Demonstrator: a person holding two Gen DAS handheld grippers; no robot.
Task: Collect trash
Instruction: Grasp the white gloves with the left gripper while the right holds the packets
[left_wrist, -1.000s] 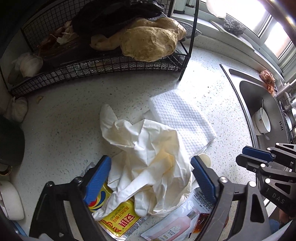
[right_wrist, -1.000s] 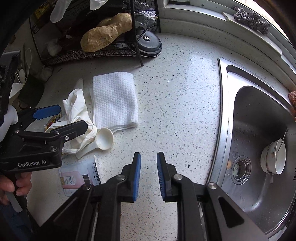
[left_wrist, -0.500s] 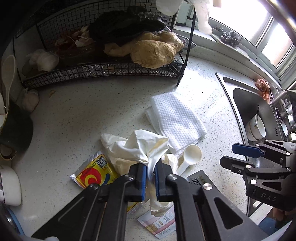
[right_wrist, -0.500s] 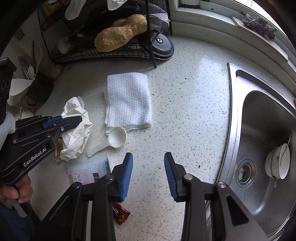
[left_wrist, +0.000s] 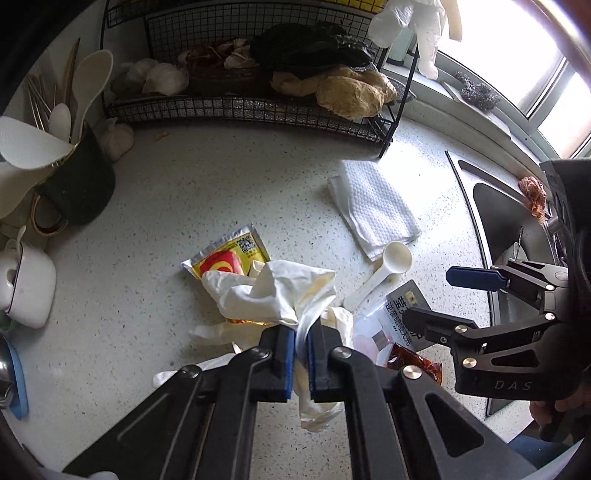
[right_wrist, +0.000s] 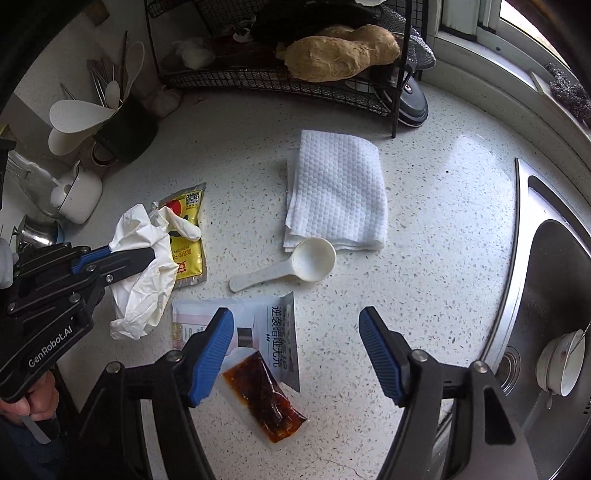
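Speckled white counter (right_wrist: 443, 206) is running under both my tongs, with a steel sink (right_wrist: 546, 280) at the right edge. At the bottom of the left view, my left tongs (left_wrist: 302, 360) are pinching a crumpled white glove (left_wrist: 280, 295) by one thin fold, and the rest is hanging loose. That fold could be slipping out, or the dangling fingers could be dragging the yellow packet (right_wrist: 186, 236) lying under the glove along with it.

My right tongs (right_wrist: 295, 350) are opening wide with nothing between the pads, hovering at bottom centre over a sauce sachet (right_wrist: 264, 398) and a white pouch (right_wrist: 273, 328). Squeezing the sachet too hard could be bursting it, I think. Further up, a white scoop (right_wrist: 295, 267) is touching a folded towel (right_wrist: 336, 195); I might be grabbing it as trash by mistake.

I am reading "GenRobot.AI" on the left tongs and "DAS" on the right. Chinese print is showing on pouch and packet, plus a QR code.
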